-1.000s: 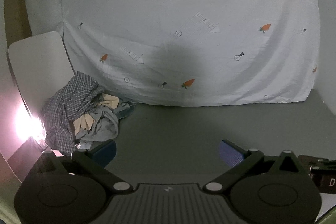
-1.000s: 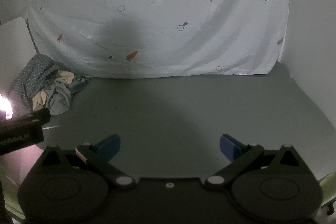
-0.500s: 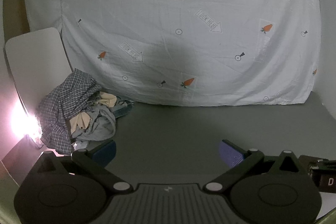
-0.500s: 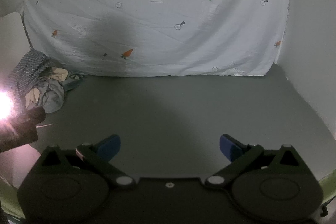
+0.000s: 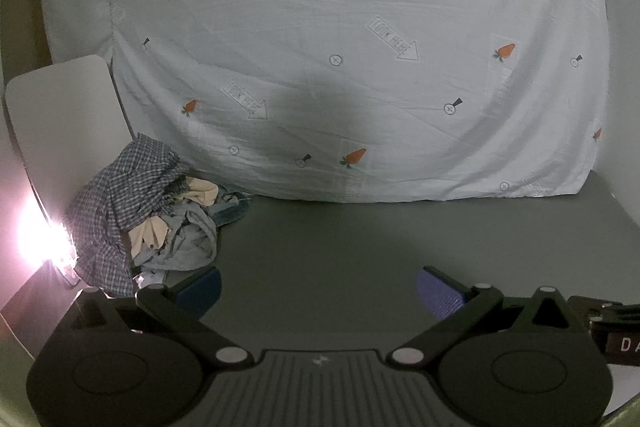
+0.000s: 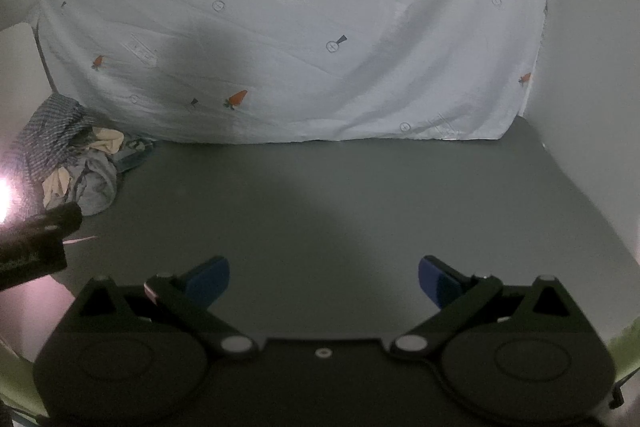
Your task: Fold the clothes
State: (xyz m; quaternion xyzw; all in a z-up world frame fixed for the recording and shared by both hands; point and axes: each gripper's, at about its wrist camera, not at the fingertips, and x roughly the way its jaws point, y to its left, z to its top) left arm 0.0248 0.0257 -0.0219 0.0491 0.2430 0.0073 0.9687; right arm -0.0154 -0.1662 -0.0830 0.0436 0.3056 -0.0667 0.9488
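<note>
A heap of crumpled clothes (image 5: 148, 215) lies at the back left of the grey table (image 5: 360, 239): a blue checked shirt on top, cream and grey pieces under it. The same heap (image 6: 76, 163) shows at the far left in the right wrist view. My left gripper (image 5: 318, 289) is open, blue pads wide apart, nothing between them; its left pad sits just in front of the heap. My right gripper (image 6: 324, 279) is open too, over bare table, well to the right of the clothes.
A white sheet (image 5: 340, 67) printed with carrots and arrows hangs behind the table. A white board (image 5: 60, 115) stands at the left and a bright lamp (image 5: 36, 239) glares beside the heap. A white wall (image 6: 592, 107) bounds the right side. The left gripper's body (image 6: 36, 247) shows at the left edge.
Both cameras have shifted slightly, so the clothes heap sits a bit further left in each view. Both grippers stay open and empty.
</note>
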